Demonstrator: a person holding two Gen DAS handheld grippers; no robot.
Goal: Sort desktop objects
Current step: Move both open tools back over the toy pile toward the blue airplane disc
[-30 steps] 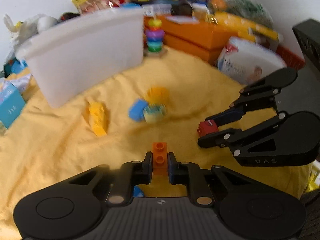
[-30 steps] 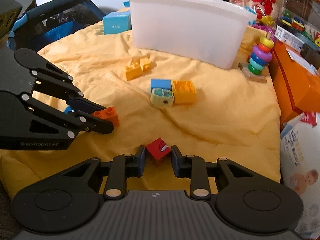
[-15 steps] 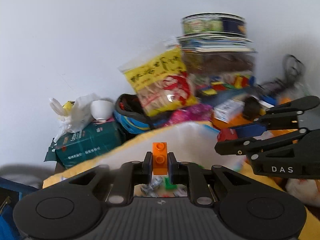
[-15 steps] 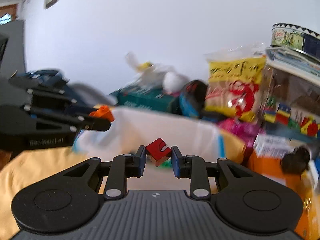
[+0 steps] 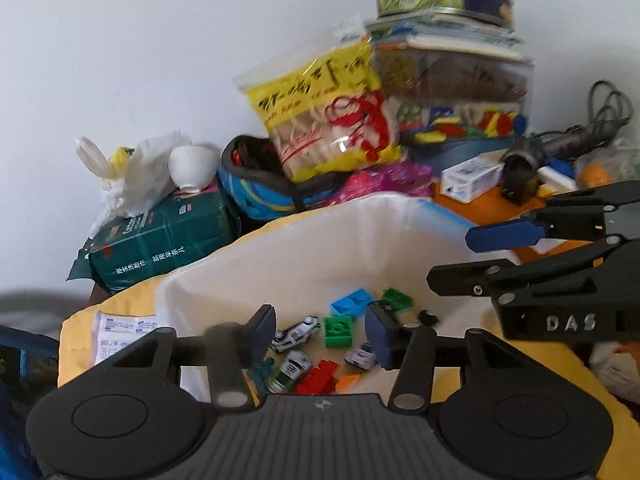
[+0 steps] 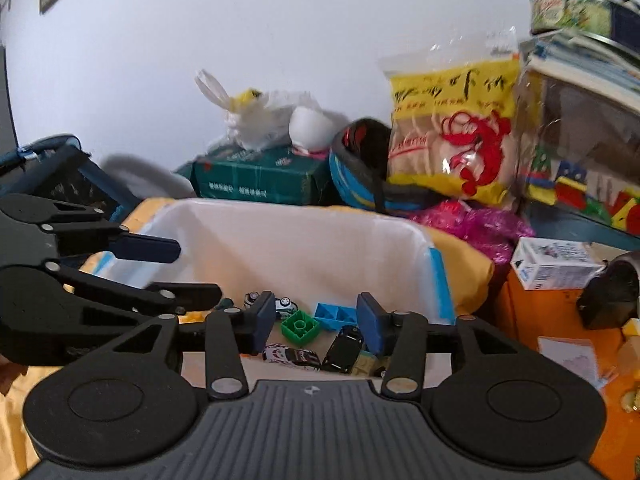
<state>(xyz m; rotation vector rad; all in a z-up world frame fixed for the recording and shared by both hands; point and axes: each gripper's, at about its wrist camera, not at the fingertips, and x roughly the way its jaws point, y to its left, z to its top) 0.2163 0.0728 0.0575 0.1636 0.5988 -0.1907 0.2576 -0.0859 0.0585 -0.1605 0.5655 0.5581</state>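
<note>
Both grippers hang over the open white plastic bin (image 5: 280,248), also in the right wrist view (image 6: 304,236). My left gripper (image 5: 322,334) is open and empty; it shows from the side in the right wrist view (image 6: 196,272). My right gripper (image 6: 316,320) is open and empty; it shows at the right of the left wrist view (image 5: 448,258). Inside the bin lie a green brick (image 5: 338,331), a blue brick (image 5: 352,301), red bricks (image 5: 318,376), an orange piece (image 5: 347,382) and toy cars (image 5: 295,329). The right wrist view shows the green brick (image 6: 300,327) and a black car (image 6: 345,347).
Behind the bin stand a green box (image 5: 160,240), a white bowl (image 5: 191,166), a yellow snack bag (image 5: 332,116), a blue helmet (image 5: 260,184) and stacked tins and boxes (image 5: 444,12). An orange box (image 6: 540,320) with a small white carton (image 6: 552,262) lies to the right. Yellow cloth (image 5: 120,308) covers the table.
Both grippers rose from the cloth to above the bin, then opened. The orange brick has left the left gripper and the red brick has left the right one.
</note>
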